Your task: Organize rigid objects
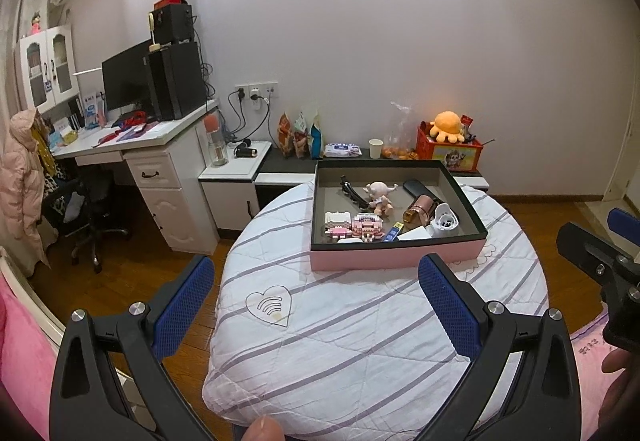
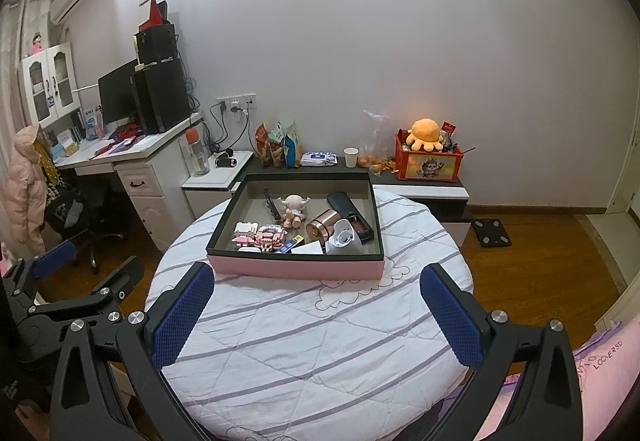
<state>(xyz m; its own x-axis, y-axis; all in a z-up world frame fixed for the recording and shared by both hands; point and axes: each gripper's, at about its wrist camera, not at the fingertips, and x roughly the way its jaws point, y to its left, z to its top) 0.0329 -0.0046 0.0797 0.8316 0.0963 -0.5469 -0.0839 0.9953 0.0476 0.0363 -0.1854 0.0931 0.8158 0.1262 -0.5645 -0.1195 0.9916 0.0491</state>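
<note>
On the round table [image 2: 304, 353], under a striped quilted cover, the pink-sided tray [image 2: 296, 267] sits at the far half, its near wall facing both grippers. Nearer than the tray, the left gripper [image 1: 316, 305] and right gripper [image 2: 318, 311] hover above bare cover, jaws wide apart and holding nothing. Inside the tray, a black case [image 2: 350, 215] lies toward the far right, a copper cylinder [image 2: 320, 227] just left of it, a white device [image 2: 344, 237] at the near right. A small doll [image 2: 294, 211] sits mid-tray, pink block models [image 2: 260, 235] near the front left, a black clip [image 2: 272, 203] behind them
</note>
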